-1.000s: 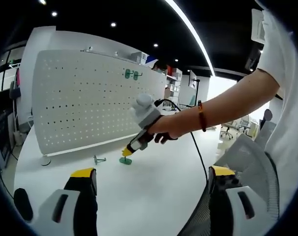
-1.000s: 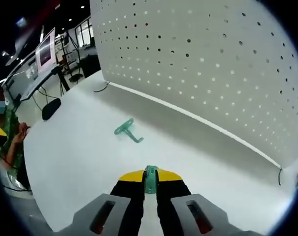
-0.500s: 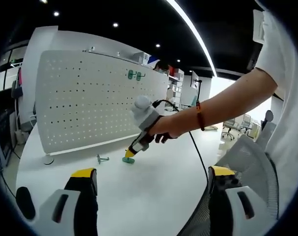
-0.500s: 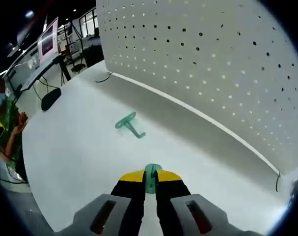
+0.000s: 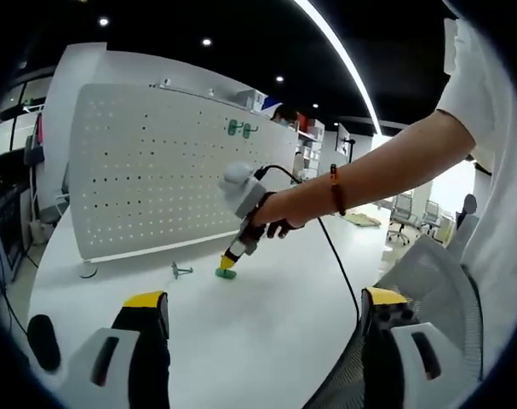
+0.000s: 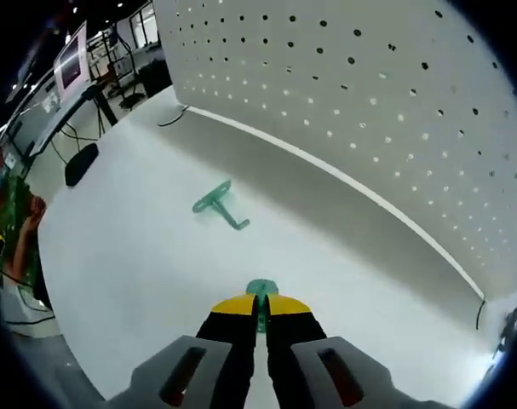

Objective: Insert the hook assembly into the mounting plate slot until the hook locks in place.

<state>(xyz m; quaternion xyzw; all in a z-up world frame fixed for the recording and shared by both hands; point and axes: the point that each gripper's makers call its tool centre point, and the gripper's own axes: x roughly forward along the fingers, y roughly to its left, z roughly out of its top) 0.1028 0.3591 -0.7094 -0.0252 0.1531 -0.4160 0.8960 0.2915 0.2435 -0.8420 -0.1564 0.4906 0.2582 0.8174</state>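
The right claw (image 6: 259, 317) pinched a green hook (image 6: 260, 292) for lifting toward the pegboard (image 6: 386, 102) at twelve o'clock; the left claw (image 5: 262, 319) stayed spread, idle.

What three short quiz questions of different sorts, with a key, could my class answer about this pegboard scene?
1. True or false: the right gripper is shut on a green hook.
2. Where does the spare hook lie? A) on the table B) on the pegboard C) in the left gripper
3. Fill in: the left gripper's jaws stand ____.

Key: 1 true. 2 A; it lies flat, apart from the right gripper. 3 open, with nothing between them.
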